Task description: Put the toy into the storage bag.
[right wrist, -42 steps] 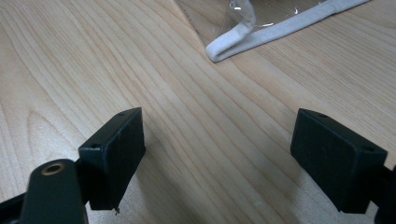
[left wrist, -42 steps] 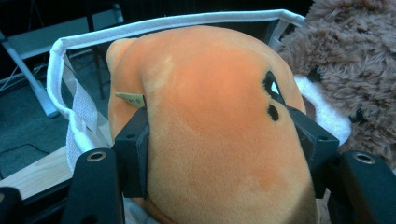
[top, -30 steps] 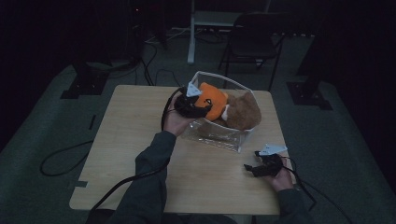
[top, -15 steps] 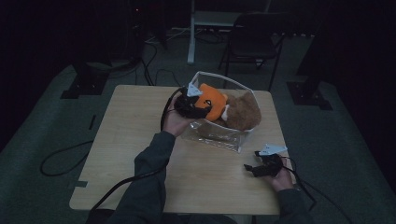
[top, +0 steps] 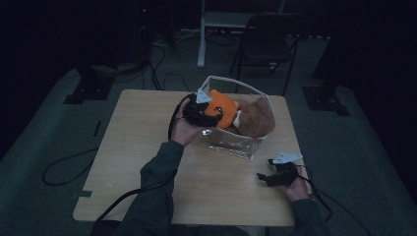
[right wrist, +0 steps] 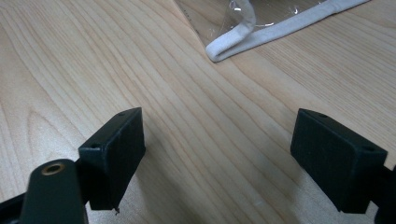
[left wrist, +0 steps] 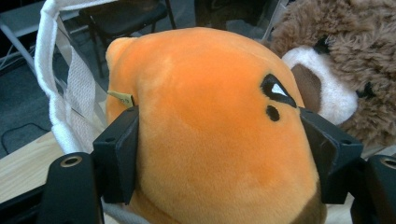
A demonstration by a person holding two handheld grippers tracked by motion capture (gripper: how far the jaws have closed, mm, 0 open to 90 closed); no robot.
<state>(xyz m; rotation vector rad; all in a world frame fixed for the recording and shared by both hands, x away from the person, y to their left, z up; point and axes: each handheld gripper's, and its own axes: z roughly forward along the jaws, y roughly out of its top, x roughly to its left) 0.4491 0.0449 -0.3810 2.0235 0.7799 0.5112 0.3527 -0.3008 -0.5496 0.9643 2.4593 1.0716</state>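
Left gripper view puts your left gripper [left wrist: 219,154] pinching the orange plush toy [left wrist: 210,126] across its body, one jaw pressed into each flank — a broad hold, probably so the soft stuffing doesn't slip. The toy sits at the near-left rim of the clear bag [top: 231,142], just beside the brown teddy bear [top: 255,118]. Its face turns toward the bear, its long axis roughly upright between your jaws. Your right gripper [top: 275,176] rests spread and empty on the wooden table [top: 142,128], near the bag's white edging — parked out of the way.
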